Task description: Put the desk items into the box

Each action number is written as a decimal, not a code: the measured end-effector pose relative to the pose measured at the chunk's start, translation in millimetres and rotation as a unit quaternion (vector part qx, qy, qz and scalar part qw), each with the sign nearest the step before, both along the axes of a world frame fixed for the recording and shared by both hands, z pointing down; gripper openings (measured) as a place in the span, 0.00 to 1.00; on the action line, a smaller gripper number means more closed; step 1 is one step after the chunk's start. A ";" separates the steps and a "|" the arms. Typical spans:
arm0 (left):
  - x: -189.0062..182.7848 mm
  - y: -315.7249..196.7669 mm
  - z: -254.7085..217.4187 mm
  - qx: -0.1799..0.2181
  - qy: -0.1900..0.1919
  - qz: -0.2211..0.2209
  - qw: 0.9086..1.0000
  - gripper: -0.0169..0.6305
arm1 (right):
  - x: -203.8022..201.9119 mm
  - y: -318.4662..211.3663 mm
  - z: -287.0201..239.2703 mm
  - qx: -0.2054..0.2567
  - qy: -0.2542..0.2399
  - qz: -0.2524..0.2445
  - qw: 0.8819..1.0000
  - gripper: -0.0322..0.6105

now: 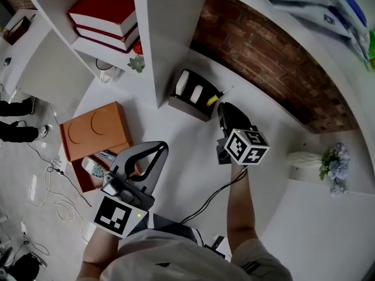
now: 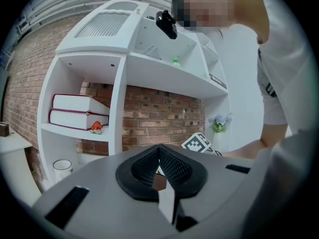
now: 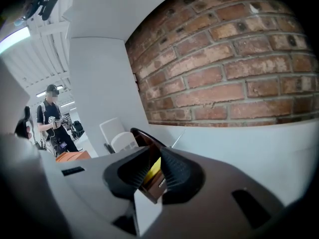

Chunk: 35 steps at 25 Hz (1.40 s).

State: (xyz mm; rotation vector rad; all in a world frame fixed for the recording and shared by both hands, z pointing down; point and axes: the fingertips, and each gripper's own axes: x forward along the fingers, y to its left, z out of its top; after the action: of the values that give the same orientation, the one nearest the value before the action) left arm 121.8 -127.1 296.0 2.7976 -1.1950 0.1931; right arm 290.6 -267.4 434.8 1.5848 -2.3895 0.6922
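Observation:
A dark open box (image 1: 188,105) stands on the white desk against the shelf's upright, with white items (image 1: 190,86) in it. My right gripper (image 1: 221,106) hovers at its right end, its jaws a narrow gap apart. A thin yellow item (image 1: 211,100) lies between them over the box's edge; I see no pad pressing on it. In the right gripper view the yellow item (image 3: 153,169) shows between the pads (image 3: 172,171), with the box's rim (image 3: 142,137) beyond. My left gripper (image 1: 160,148) is shut and empty, nearer to me, above the desk's left part; its tips (image 2: 159,151) meet.
An orange box lid (image 1: 96,130) lies at the left, beside a tray holding a white remote-like item (image 1: 92,167). The shelf holds red books (image 1: 105,13) and a cup (image 1: 106,72). A white vase with flowers (image 1: 310,158) stands at the right. A person (image 3: 52,121) stands far off.

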 end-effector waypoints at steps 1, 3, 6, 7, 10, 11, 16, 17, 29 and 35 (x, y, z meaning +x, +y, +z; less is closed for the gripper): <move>-1.4 -0.1 0.8 -0.001 -0.001 -0.002 1.000 0.05 | 2.1 -1.6 5.2 -0.005 -0.001 0.003 1.000 0.14; -4.8 -0.8 1.6 -0.003 0.000 -0.008 1.000 0.05 | 3.7 -5.9 11.4 -0.010 -0.003 0.007 1.000 0.14; -8.1 -2.2 1.5 -0.001 -0.002 -0.014 1.000 0.05 | 5.7 -13.4 17.2 -0.015 -0.005 0.015 1.000 0.15; -8.7 -2.4 1.7 -0.001 -0.003 -0.015 1.000 0.05 | 7.2 -16.0 19.1 -0.017 -0.006 0.019 1.000 0.15; -11.4 -2.8 3.9 -0.005 -0.007 -0.020 1.000 0.05 | 10.9 -23.6 25.7 -0.025 -0.018 0.031 0.999 0.15; -12.7 -3.1 4.9 -0.007 -0.009 -0.022 1.000 0.05 | 11.6 -26.0 27.9 -0.026 -0.022 0.035 0.999 0.16; -17.8 -5.3 7.3 -0.009 -0.011 -0.031 0.999 0.05 | 8.4 -31.6 39.0 -0.038 -0.030 0.037 0.998 0.18; -18.5 -5.6 7.8 -0.009 -0.011 -0.031 0.999 0.05 | 7.7 -32.7 40.0 -0.038 -0.031 0.038 0.998 0.18; -24.4 -8.0 12.3 -0.016 -0.015 -0.040 0.999 0.05 | 3.1 -47.7 47.8 -0.033 -0.035 0.052 0.997 0.26; -26.8 -9.3 11.8 -0.013 -0.013 -0.042 0.999 0.05 | 2.0 -48.9 46.5 -0.030 -0.022 0.052 0.998 0.24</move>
State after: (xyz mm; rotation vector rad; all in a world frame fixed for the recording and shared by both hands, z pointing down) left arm 95.0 -136.5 307.9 2.7236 -1.3039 0.2384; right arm 292.6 -316.3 481.3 1.6954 -2.3065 0.8196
